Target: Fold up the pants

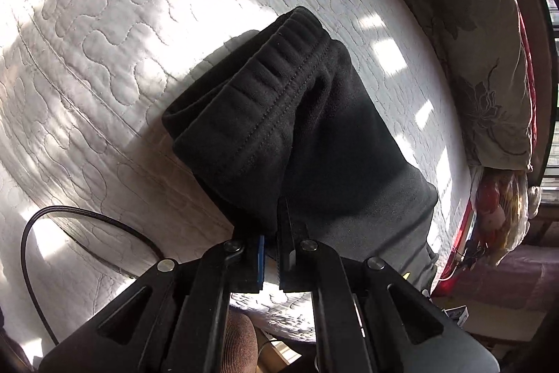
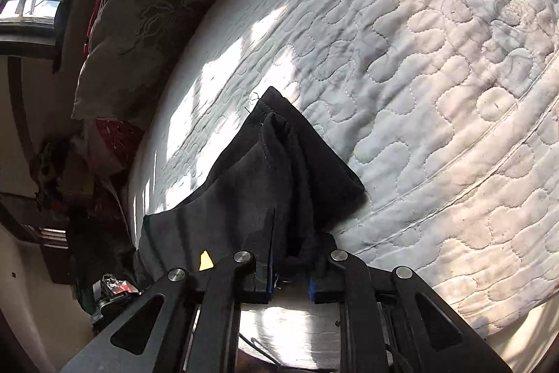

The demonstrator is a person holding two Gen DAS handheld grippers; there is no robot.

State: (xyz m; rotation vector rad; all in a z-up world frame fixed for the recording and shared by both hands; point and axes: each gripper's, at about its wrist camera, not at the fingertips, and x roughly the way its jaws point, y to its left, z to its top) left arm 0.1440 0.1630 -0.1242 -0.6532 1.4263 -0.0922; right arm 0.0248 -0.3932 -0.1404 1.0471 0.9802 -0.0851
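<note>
My left gripper (image 1: 276, 233) and right gripper (image 2: 290, 254) each clamp the black sweatpants (image 1: 297, 128) – waistband and leg end – above the quilted mattress (image 1: 104, 41).

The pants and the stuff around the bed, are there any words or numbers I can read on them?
No text can be read.
Black pants: no label or print showing.
Small packet beside the bed: some print, too small and blurred to read.
Yellow mark near the right gripper: plain, no letters.
White quilt: stitching only.
</note>
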